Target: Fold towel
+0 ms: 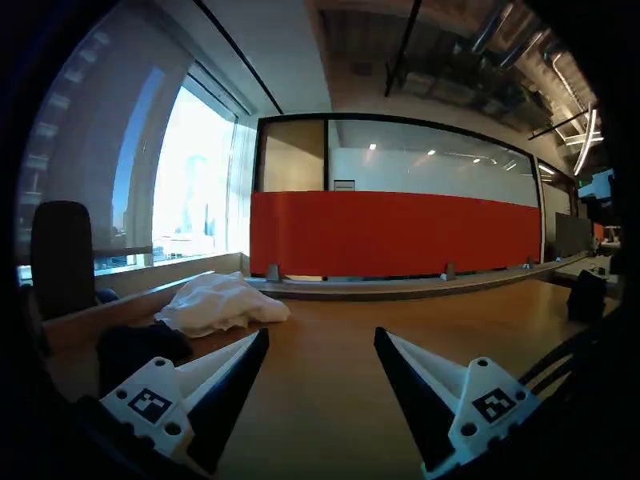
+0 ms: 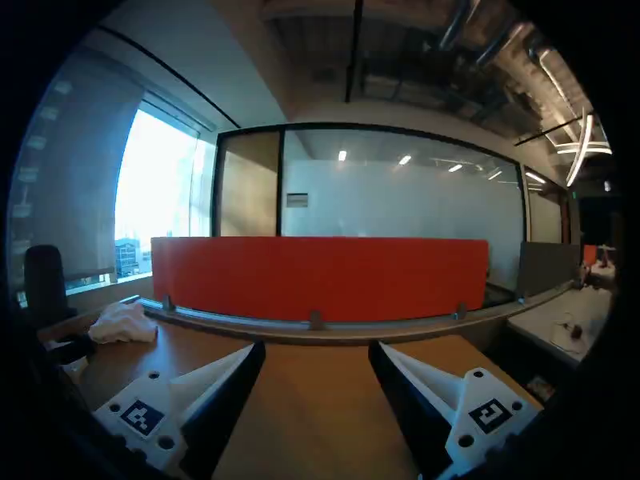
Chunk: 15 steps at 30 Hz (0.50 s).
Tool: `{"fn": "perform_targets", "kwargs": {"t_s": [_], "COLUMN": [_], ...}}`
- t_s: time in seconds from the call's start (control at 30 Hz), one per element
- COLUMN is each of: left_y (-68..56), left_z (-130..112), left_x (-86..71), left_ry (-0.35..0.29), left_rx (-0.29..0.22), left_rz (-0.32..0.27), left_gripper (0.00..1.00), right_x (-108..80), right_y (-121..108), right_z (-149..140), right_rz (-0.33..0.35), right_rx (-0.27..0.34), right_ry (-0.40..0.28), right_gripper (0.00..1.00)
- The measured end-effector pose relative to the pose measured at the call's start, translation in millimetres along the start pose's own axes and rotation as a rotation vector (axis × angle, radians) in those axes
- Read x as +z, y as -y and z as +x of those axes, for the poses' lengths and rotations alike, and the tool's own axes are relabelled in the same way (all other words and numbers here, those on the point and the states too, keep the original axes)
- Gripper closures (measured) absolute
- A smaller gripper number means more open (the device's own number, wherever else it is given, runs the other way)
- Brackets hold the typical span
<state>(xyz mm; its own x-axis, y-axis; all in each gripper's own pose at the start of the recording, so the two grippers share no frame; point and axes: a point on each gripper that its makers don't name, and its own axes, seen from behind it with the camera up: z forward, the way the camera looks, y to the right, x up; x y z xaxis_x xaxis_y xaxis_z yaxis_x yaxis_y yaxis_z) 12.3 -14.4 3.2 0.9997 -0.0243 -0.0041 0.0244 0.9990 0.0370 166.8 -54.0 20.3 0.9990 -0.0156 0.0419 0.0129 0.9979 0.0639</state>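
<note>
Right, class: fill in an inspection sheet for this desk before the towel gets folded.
Surface: wooden desk, stretching ahead of both grippers.
Job's things: white towel, crumpled in a heap, far left by the window.
Clutter: dark bundle beside the towel; black object at far right.
Grippers: left gripper and right gripper, jaws open, empty.
Cables: possibly dark cords at lower right, unclear.
Surroundings: orange divider, window, dark chair.

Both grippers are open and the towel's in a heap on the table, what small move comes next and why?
Probably ease the left gripper forward and leftward toward the towel. It lies crumpled on the table, ahead-left of those open, empty fingers, and looks farther from the right gripper, so the left seems better placed.
</note>
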Motion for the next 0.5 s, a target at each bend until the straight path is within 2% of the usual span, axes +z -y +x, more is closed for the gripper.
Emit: {"fn": "perform_targets", "kwargs": {"t_s": [0.3,0.5], "left_y": [0.0,-1.4], "left_z": [-9.8,-12.5], "left_x": [-1.9,-1.5], "left_ry": [0.009,0.006], "left_rx": [-0.007,0.018], "left_rz": [0.007,0.004], "left_gripper": [0.02,0.02], "right_x": [1.7,2.0], "right_y": [10.4,9.7], "right_z": [6.2,6.5], "right_rz": [0.014,0.009], "right_rx": [-0.031,-0.035], "right_ry": [-0.005,-0.007], "right_gripper": [0.01,0.01]}}
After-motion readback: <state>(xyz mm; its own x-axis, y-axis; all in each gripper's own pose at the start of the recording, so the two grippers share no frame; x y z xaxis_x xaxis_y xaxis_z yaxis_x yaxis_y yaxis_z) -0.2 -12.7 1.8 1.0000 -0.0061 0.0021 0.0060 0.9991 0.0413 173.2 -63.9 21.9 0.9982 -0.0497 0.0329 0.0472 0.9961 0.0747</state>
